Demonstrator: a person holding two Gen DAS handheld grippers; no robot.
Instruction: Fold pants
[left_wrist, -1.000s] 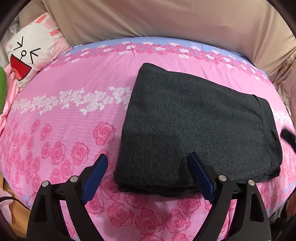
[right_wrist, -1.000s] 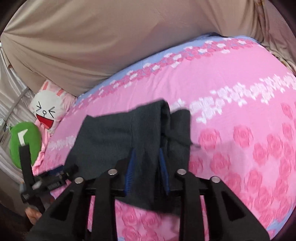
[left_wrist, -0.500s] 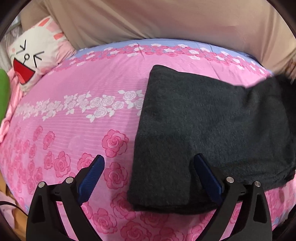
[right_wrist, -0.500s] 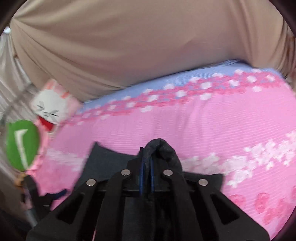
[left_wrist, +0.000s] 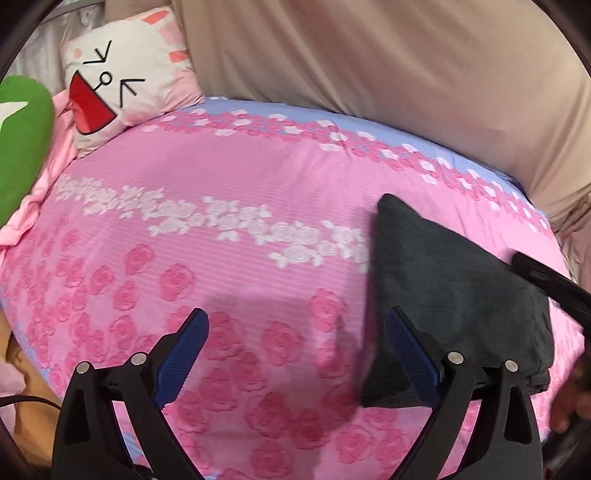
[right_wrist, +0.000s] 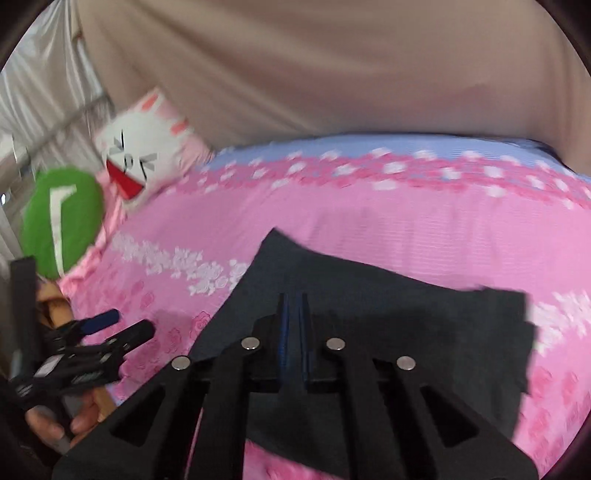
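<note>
On the bed's far left a green cushion (left_wrist: 20, 147) leans by a white bunny-face pillow (left_wrist: 122, 77), both against the beige drape (left_wrist: 388, 66) that backs the bed. Across the middle runs the pink rose-print bedsheet (left_wrist: 229, 266), bare under the left tongs (left_wrist: 295, 332), whose blue pads stand wide apart over the roses with nothing between them; their right pad is just beside the near-left edge of the dark grey pants (left_wrist: 454, 288) without pressing on it. From the right wrist view these left tongs (right_wrist: 123, 323) show at the lower left, held in a hand (right_wrist: 66, 417). Further right, the folded pants (right_wrist: 406, 321) lie flat on the sheet, toward the bed's near right side. Over them are the right tongs (right_wrist: 293, 299), which have just been closing and now have their pads drawn together; whether any cloth is pinched between them cannot be told.
</note>
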